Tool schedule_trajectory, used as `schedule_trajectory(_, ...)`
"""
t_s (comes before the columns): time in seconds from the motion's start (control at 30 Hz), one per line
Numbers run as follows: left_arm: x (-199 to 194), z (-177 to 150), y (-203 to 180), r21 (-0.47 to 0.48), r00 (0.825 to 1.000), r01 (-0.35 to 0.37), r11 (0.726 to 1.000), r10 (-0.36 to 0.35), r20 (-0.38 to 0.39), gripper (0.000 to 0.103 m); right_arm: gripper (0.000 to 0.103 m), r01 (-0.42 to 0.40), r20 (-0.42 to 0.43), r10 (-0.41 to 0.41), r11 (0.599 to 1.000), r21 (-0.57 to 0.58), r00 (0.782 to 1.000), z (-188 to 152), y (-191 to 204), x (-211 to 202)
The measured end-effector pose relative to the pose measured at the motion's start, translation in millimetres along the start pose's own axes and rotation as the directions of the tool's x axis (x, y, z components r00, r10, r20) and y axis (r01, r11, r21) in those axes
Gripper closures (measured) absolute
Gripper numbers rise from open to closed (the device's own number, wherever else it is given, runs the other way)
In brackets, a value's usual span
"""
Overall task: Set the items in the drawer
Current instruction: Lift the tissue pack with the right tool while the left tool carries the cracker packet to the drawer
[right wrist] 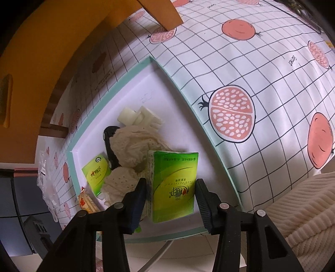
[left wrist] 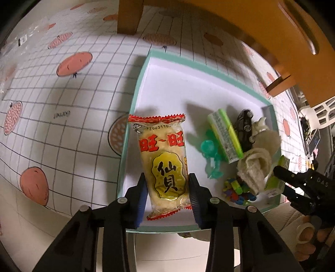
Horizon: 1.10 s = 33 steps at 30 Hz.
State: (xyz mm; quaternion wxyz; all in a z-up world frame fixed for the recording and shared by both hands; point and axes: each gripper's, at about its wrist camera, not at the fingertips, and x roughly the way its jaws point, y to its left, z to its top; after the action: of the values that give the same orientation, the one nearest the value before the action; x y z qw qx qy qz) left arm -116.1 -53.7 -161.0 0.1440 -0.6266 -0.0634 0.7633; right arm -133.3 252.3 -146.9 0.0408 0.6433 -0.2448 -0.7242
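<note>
An open drawer with a teal rim point(left wrist: 134, 100) and white floor lies below both grippers. My left gripper point(left wrist: 167, 186) is shut on a yellow rice cracker packet point(left wrist: 165, 159) with red ends, held over the drawer's left half. My right gripper point(right wrist: 170, 192) is shut on a green tissue pack point(right wrist: 173, 184), held upright over the drawer's near corner beside a beige cloth point(right wrist: 134, 144). The left wrist view shows the right gripper point(left wrist: 280, 173) at the drawer's right edge. The cracker packet point(right wrist: 85, 200) is just visible at the lower left of the right wrist view.
In the drawer lie a teal plastic toy point(left wrist: 211, 154), a green-and-white box point(left wrist: 226, 136), a black toy car point(left wrist: 244, 125), a colourful cube point(left wrist: 236, 188), a second green tissue pack point(right wrist: 96, 173) and a white plastic piece point(right wrist: 140, 117). A pomegranate-print cloth point(left wrist: 62, 104) surrounds it. Orange wooden furniture point(left wrist: 127, 16) stands behind.
</note>
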Motion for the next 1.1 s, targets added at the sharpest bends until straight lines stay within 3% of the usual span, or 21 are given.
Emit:
schedule_trajectory(0.23, -36, 10, -4, 0.028, 0.995, 0.051, 0.998, -0.053, 0.089, 0.064, 0.054, -0.006, 0.064, 0.010, 0.998, -0.063, 0.998, 0, 19, -28)
schedule_trajectory(0.33, -64, 6, -1, 0.047, 0.984, 0.089, 0.995, -0.095, 0.148, 0.064, 0.054, -0.051, 0.104, 0.057, 0.997, -0.066, 0.993, 1, 26, -49)
schedule_trajectory(0.4, -82, 20, -21, 0.061, 0.975, 0.109, 0.992, -0.119, 0.190, 0.064, 0.054, -0.081, 0.140, 0.092, 0.993, -0.083, 0.986, 2, 34, -66)
schedule_trajectory(0.53, -127, 30, -37, 0.113, 0.943, 0.139, 0.984, -0.167, 0.289, 0.064, 0.054, -0.138, 0.244, 0.175, 0.977, -0.164, 0.954, 1, 75, -109)
schedule_trajectory(0.77, -203, 55, -56, 0.208, 0.864, 0.160, 0.965, -0.239, 0.443, 0.064, 0.054, -0.204, 0.367, 0.308, 0.933, -0.296, 0.878, 2, 129, -186)
schedule_trajectory(0.9, -235, 71, -64, 0.242, 0.831, 0.157, 0.958, -0.260, 0.491, 0.064, 0.054, -0.195, 0.402, 0.331, 0.919, -0.342, 0.854, 8, 153, -215)
schedule_trajectory(1.1, -268, 92, -74, 0.261, 0.792, 0.148, 0.954, -0.272, 0.547, 0.064, 0.054, -0.141, 0.443, 0.314, 0.914, -0.381, 0.840, 22, 184, -243)
